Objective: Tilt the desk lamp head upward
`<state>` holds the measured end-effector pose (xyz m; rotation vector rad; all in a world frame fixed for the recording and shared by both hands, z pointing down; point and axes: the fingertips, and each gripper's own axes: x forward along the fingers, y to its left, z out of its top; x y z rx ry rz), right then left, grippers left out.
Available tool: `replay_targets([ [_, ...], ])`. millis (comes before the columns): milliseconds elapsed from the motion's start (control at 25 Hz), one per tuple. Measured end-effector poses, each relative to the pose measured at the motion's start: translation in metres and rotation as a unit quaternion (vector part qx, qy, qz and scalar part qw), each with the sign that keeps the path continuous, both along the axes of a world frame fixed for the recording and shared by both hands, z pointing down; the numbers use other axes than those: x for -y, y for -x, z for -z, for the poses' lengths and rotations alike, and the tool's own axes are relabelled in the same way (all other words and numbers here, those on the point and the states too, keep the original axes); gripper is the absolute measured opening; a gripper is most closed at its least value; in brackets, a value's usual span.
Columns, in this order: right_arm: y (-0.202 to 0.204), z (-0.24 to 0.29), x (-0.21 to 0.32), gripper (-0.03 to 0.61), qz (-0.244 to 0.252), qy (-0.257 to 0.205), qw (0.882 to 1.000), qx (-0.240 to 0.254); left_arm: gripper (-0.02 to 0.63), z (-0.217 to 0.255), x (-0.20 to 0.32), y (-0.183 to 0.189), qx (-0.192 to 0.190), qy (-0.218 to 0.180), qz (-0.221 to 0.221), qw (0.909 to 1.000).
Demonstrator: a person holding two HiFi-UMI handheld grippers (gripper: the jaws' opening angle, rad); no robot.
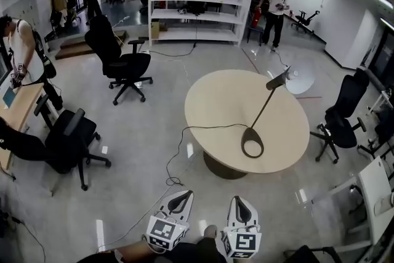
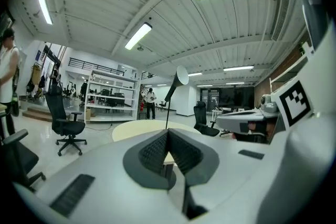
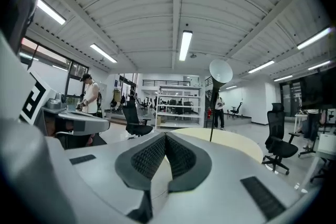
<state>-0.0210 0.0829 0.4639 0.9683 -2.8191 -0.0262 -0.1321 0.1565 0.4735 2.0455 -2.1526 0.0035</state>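
A black desk lamp stands on the round beige table (image 1: 215,101), with its ring base (image 1: 252,143) near the table's front edge. Its thin stem slants up to the head (image 1: 280,78) at the far right. Both my grippers hang low, short of the table and well apart from the lamp. The left gripper (image 1: 184,193) and the right gripper (image 1: 239,199) are shut with nothing in them. In the left gripper view the lamp head (image 2: 181,75) rises beyond the shut left gripper (image 2: 168,132). In the right gripper view the round lamp head (image 3: 220,71) stands right of the shut right gripper (image 3: 165,135).
A cable (image 1: 180,157) runs from the table down across the floor towards me. Black office chairs stand at the left (image 1: 126,64), near left (image 1: 71,138) and right (image 1: 341,123). A white shelf unit (image 1: 197,0) is at the back, with a person (image 1: 275,6) next to it.
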Motion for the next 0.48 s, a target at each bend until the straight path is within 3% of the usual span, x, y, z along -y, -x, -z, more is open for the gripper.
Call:
replay_targets([
  [480, -0.025, -0.008, -0.091, 0.017, -0.048, 0.01, 0.998, -0.026, 0.048, -0.002, -0.077, -0.029, -0.021, -0.016, -0.056, 0.9981],
])
